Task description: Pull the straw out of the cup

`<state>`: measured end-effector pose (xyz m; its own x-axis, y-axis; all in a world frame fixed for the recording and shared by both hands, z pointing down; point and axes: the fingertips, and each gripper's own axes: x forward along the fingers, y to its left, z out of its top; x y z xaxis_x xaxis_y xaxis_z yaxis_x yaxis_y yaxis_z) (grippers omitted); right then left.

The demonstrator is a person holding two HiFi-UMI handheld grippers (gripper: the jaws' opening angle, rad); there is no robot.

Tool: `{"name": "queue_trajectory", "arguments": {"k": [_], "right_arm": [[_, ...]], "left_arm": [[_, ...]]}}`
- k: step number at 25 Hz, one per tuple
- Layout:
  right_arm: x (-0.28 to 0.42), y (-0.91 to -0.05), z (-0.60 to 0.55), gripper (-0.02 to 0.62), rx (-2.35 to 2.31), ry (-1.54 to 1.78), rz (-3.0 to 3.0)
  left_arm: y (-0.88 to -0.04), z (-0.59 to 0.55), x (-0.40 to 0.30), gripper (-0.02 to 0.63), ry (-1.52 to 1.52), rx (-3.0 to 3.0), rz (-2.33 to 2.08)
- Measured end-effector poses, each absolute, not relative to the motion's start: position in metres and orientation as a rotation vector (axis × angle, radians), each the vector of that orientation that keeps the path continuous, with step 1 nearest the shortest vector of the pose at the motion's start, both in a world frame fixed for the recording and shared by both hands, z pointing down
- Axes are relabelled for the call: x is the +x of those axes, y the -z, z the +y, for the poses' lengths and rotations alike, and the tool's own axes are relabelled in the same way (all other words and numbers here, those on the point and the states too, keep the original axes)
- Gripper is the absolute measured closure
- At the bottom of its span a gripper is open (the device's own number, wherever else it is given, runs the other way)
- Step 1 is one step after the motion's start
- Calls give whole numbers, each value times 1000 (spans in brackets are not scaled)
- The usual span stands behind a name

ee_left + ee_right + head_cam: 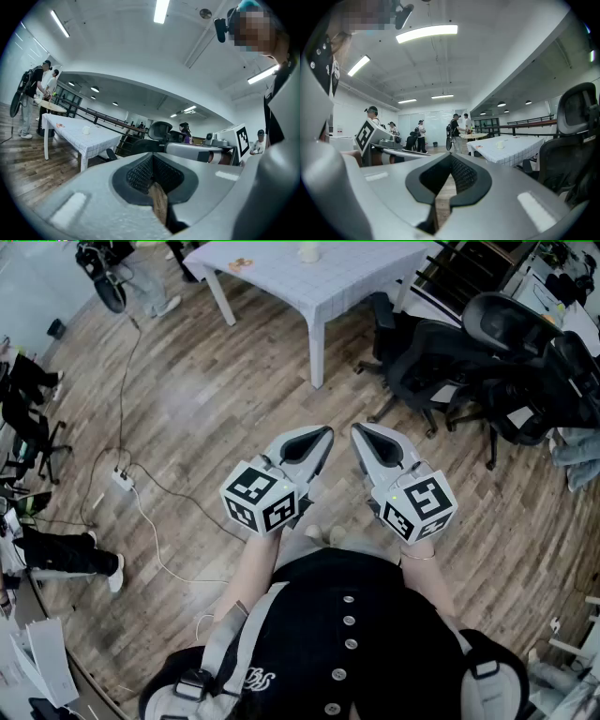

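You hold both grippers level, side by side over the brown wood-plank floor (206, 399), well short of the white grid-topped table (361, 282). The left gripper (323, 433) has its jaws closed together on nothing; the left gripper view (152, 157) shows the same. The right gripper (359, 430) also has its jaws together and holds nothing (451, 157). The small white cup (308, 251) stands on the table, near its far edge and away from the near corner; it also shows in both gripper views (86, 130) (500, 145). The straw is too small to make out. There is bare floor between the grippers and the table's near leg. Black office chairs (441, 362) crowd the table's right side. A white power strip (123, 480) with cable lies on the floor left of the table. People (454, 131) stand beyond the table.
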<state>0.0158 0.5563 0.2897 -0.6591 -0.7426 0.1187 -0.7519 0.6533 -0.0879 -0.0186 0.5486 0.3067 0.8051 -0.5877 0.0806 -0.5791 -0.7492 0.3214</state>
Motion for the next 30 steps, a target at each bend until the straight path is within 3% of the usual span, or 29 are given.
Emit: {"name": "queue_trajectory", "arguments": {"k": [30], "right_arm": [[-4,-275,512,595,1340,-211,-2814]], "left_arm": [[-305,502,-36,604,-24,2743,-848]]}}
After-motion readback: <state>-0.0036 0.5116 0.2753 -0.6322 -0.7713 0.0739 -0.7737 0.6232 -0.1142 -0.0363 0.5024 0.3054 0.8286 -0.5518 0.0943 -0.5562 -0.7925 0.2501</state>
